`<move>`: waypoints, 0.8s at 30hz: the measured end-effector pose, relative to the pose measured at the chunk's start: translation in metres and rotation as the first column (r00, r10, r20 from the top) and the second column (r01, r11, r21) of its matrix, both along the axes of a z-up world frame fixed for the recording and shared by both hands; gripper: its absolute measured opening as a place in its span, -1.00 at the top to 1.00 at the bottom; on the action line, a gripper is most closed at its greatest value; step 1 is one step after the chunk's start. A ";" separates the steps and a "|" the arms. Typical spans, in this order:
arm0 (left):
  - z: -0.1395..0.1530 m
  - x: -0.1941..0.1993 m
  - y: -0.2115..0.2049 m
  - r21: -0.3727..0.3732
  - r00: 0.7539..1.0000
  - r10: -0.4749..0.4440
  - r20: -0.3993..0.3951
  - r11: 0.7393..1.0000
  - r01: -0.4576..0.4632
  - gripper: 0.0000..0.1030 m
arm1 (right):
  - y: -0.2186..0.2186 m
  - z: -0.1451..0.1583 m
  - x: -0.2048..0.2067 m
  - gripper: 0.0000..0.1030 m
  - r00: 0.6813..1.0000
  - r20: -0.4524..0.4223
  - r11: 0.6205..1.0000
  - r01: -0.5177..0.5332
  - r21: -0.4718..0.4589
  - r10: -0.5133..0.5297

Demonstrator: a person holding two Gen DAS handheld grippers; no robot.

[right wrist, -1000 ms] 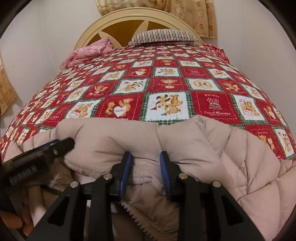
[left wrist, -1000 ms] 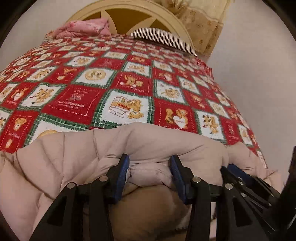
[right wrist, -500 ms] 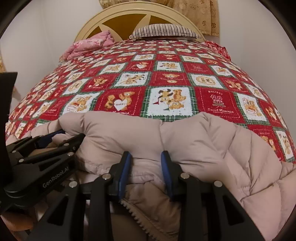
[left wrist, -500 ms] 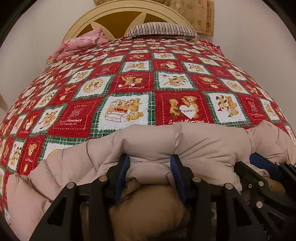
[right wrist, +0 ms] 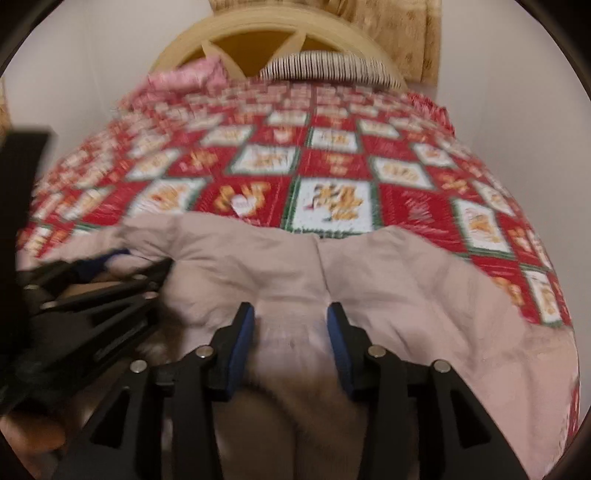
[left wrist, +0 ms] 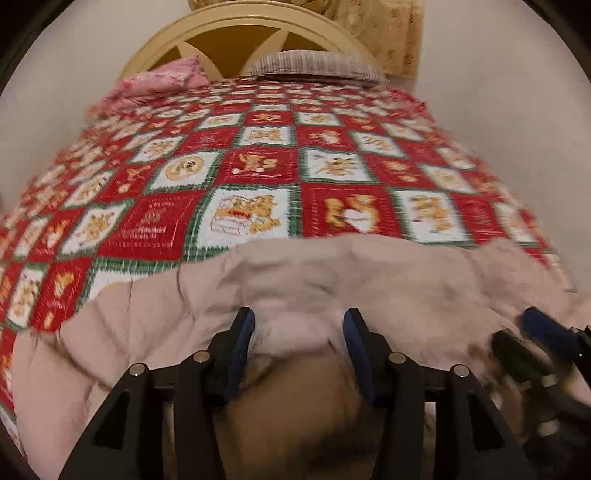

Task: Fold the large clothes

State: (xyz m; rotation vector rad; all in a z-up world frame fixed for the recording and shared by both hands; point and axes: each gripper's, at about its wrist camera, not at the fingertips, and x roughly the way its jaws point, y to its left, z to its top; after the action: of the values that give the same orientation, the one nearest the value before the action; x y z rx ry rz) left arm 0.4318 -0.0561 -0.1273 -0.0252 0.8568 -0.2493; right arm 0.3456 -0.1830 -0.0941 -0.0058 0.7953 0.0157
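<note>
A large pale pink quilted jacket (left wrist: 332, 280) lies across the near end of the bed; it also shows in the right wrist view (right wrist: 406, 280). My left gripper (left wrist: 298, 332) is shut on a bunched fold of the jacket's edge, with tan lining below it. My right gripper (right wrist: 290, 325) is shut on another fold of the same edge. The two grippers are side by side: the right one shows at the right of the left wrist view (left wrist: 543, 343), the left one at the left of the right wrist view (right wrist: 92, 284). Both views are motion-blurred.
The bed is covered by a red, white and green patchwork quilt (left wrist: 258, 177) with bear pictures. At its head stand a cream headboard (left wrist: 236, 40), a striped pillow (left wrist: 314, 66) and a pink bundle (left wrist: 162, 79). White walls flank the bed; a curtain (left wrist: 391, 33) hangs behind.
Both grippers have moved forward over the bed with the jacket edge in them, and the jacket now covers more of the near quilt. The views have blurred.
</note>
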 end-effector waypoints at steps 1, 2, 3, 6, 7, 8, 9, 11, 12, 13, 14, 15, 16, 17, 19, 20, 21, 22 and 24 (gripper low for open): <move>0.007 -0.009 0.005 -0.025 1.000 -0.029 0.003 0.999 0.029 -0.01 | -0.005 0.009 -0.015 0.01 1.000 0.028 1.000 0.010 0.020 -0.010; 0.017 -0.023 0.014 -0.051 0.999 -0.052 0.014 0.997 0.052 -0.01 | -0.012 0.020 -0.033 -0.03 0.998 0.054 0.999 0.011 0.052 -0.014; 0.025 -0.036 0.021 -0.065 0.997 -0.067 0.026 0.995 0.069 -0.01 | -0.019 0.032 -0.055 -0.16 0.997 0.079 0.996 0.000 0.088 -0.007; 0.048 -0.095 0.061 -0.128 0.989 -0.123 0.080 0.983 0.132 -0.09 | -0.042 0.065 -0.129 -0.42 0.990 0.143 0.993 -0.040 0.111 0.024; 0.053 -0.119 0.079 -0.166 0.987 -0.129 0.093 0.976 0.143 -0.14 | -0.051 0.075 -0.158 -0.45 0.986 0.164 0.994 -0.038 0.098 0.022; 0.055 -0.139 0.095 -0.202 0.986 -0.131 0.102 0.968 0.149 -0.26 | -0.062 0.085 -0.187 -0.46 0.984 0.180 0.996 -0.027 0.089 0.010; 0.056 -0.162 0.112 -0.237 0.985 -0.129 0.111 0.959 0.152 -0.30 | -0.073 0.093 -0.217 -0.46 0.981 0.194 0.996 -0.006 0.090 -0.011; 0.054 -0.207 0.147 -0.284 0.985 -0.126 0.121 0.946 0.156 -0.30 | -0.093 0.104 -0.261 -0.46 0.978 0.204 0.993 0.028 0.115 -0.052; 0.052 -0.222 0.160 -0.291 0.985 -0.121 0.119 0.945 0.151 -0.30 | -0.105 0.108 -0.287 -0.46 0.975 0.207 0.990 0.051 0.135 -0.079; 0.048 -0.242 0.175 -0.296 0.988 -0.106 0.113 0.946 0.135 -0.30 | -0.116 0.113 -0.315 -0.47 0.971 0.214 0.985 0.075 0.155 -0.107; 0.045 -0.256 0.186 -0.299 0.991 -0.089 0.103 0.947 0.117 -0.30 | -0.124 0.118 -0.338 -0.49 0.966 0.222 0.981 0.097 0.170 -0.134; 0.039 -0.275 0.201 -0.306 0.994 -0.064 0.085 0.948 0.087 -0.30 | -0.133 0.123 -0.363 -0.60 0.959 0.234 0.976 0.117 0.186 -0.160; 0.035 -0.286 0.209 -0.312 0.996 -0.049 0.072 0.948 0.069 -0.30 | -0.142 0.128 -0.391 -0.84 0.950 0.248 0.968 0.135 0.213 -0.188; 0.031 -0.299 0.217 -0.322 0.998 -0.034 0.056 0.945 0.050 -0.30 | -0.146 0.130 -0.404 -0.94 0.947 0.250 0.962 0.141 0.234 -0.200; 0.022 -0.319 0.229 -0.353 0.999 -0.025 0.031 0.935 0.035 -0.30 | -0.156 0.130 -0.434 -1.00 0.946 0.239 0.945 0.144 0.294 -0.219; 0.018 -0.326 0.231 -0.369 0.999 -0.029 0.021 0.929 0.035 -0.30 | -0.158 0.127 -0.442 -1.00 0.949 0.227 0.940 0.143 0.309 -0.219; 0.014 -0.334 0.233 -0.387 0.999 -0.036 0.012 0.921 0.038 -0.30 | -0.159 0.122 -0.448 -1.00 0.953 0.212 0.939 0.146 0.310 -0.218; 0.011 -0.341 0.233 -0.401 0.999 -0.042 0.003 0.915 0.040 -0.30 | -0.157 0.111 -0.452 -1.00 0.958 0.186 0.944 0.161 0.288 -0.220; 0.004 -0.355 0.232 -0.425 0.999 -0.045 -0.010 0.904 0.036 -0.30 | -0.151 0.088 -0.451 -0.91 0.969 0.116 0.950 0.183 0.252 -0.218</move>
State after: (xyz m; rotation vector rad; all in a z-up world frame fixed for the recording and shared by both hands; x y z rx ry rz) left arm 0.0772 0.1759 -0.1235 -0.4200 0.8096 -0.4737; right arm -0.1059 -0.3339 -0.0063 0.3011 0.6435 -0.0812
